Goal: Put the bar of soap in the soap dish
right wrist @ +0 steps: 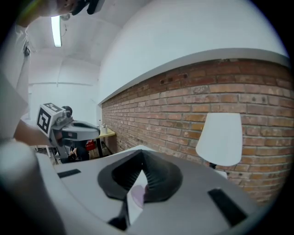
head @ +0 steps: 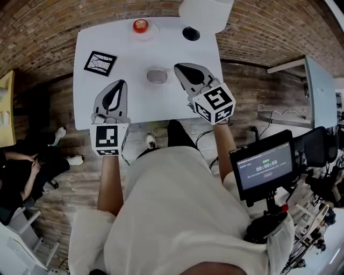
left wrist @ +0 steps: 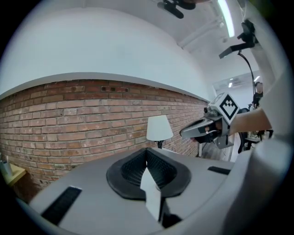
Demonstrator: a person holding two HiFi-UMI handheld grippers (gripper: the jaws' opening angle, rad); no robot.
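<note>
A pale lilac oval, the bar of soap (head: 157, 76), lies mid-table with a lighter rim around it that looks like the soap dish; I cannot separate the two. My right gripper (head: 178, 67) hovers just right of it, raised off the white table (head: 97, 37), shut and empty. In the right gripper view a lilac patch of soap (right wrist: 137, 196) shows through the slit behind the closed tips (right wrist: 141, 157). My left gripper (head: 121, 84) hangs over the table's near left part, also shut with nothing in it (left wrist: 147, 153). Each gripper view shows the other gripper off to its side.
A red round thing on a clear saucer (head: 141, 26) sits at the far edge beside a white-shaded lamp (head: 206, 13) with a black base (head: 191, 33). A black square frame (head: 100, 63) lies at far left. A monitor rig (head: 264, 166) stands right; a seated person's legs (head: 37, 161) are left.
</note>
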